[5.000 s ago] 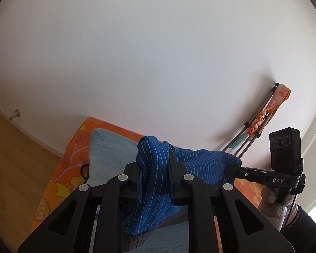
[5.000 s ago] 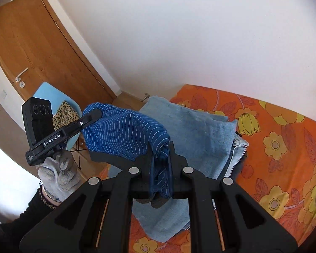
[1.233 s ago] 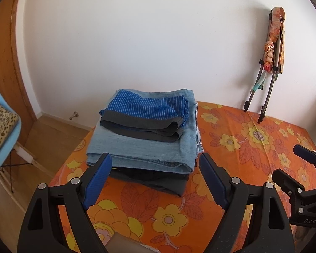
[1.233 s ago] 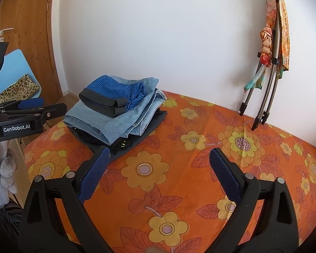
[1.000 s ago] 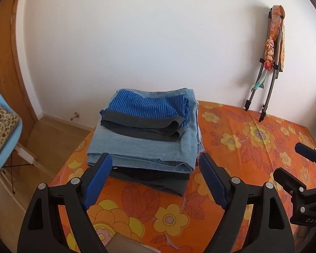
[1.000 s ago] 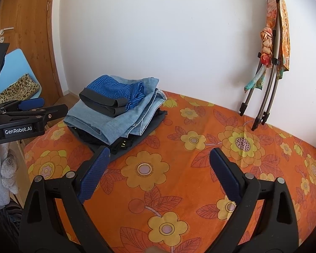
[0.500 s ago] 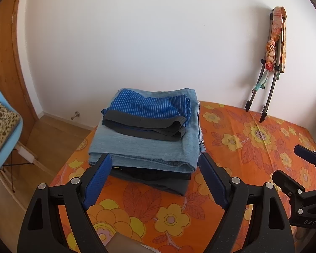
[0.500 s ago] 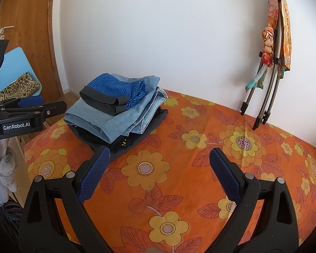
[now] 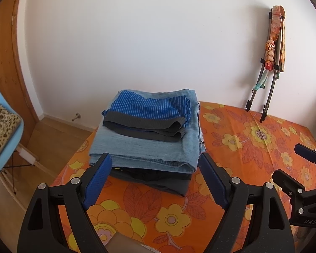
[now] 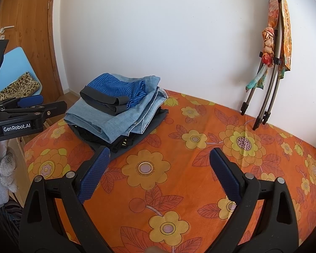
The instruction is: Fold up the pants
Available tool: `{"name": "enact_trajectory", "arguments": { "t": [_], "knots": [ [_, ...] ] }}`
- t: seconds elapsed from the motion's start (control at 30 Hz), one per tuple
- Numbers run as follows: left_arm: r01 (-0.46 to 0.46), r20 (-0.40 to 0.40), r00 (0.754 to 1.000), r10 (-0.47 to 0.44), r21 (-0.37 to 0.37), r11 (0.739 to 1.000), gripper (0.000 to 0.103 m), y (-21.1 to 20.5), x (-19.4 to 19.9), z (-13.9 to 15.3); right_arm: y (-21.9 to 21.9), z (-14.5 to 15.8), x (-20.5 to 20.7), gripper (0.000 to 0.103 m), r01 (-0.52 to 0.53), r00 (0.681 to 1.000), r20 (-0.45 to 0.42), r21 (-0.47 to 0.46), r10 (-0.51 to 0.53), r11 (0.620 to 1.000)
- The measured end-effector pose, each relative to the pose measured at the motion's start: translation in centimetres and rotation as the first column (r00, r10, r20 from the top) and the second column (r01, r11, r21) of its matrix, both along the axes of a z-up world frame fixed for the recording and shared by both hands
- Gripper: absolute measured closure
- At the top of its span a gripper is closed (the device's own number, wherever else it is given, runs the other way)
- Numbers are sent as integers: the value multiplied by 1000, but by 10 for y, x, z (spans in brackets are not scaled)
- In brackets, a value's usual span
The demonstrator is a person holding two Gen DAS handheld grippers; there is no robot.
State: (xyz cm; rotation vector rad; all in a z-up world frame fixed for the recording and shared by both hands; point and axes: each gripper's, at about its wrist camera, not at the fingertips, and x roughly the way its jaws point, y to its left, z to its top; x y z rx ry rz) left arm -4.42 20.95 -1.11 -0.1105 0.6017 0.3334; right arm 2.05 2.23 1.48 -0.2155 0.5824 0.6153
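Note:
Folded blue striped pants [image 9: 149, 113] with a dark grey waistband lie on top of a stack of folded clothes, over light blue jeans [image 9: 145, 149] and dark garments. The stack sits at the far left corner of the orange flowered bed [image 9: 242, 147]. It also shows in the right wrist view [image 10: 113, 97]. My left gripper [image 9: 155, 172] is open and empty, just in front of the stack. My right gripper [image 10: 160, 164] is open and empty, over the bedspread to the right of the stack.
A folded metal frame with orange fabric [image 10: 271, 48] leans on the white wall at the back right. A blue chair with a leopard-print pouch [image 10: 19, 86] stands left of the bed by a wooden door [image 10: 25, 31].
Five seconds ago both grippers were shut on the blue striped pants, held up. Now the pants lie folded on the stack and both grippers are open. Almost nothing moved in the last second.

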Motion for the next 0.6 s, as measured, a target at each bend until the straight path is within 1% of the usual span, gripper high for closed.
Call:
{"name": "enact_trajectory", "arguments": {
  "t": [0.3, 0.43, 0.6],
  "knots": [
    [-12, -1, 1000, 12, 3, 1000, 18, 3, 2, -2, 1, -1, 0, 6, 0, 1000, -2, -1, 0, 1000],
    [-10, 19, 1000, 10, 21, 1000, 18, 1, 0, 0, 1, -1, 0, 6, 0, 1000, 0, -1, 0, 1000],
    [-6, -3, 1000, 6, 3, 1000, 18, 2, 3, -3, 0, -1, 0, 6, 0, 1000, -2, -1, 0, 1000]
  ]
}}
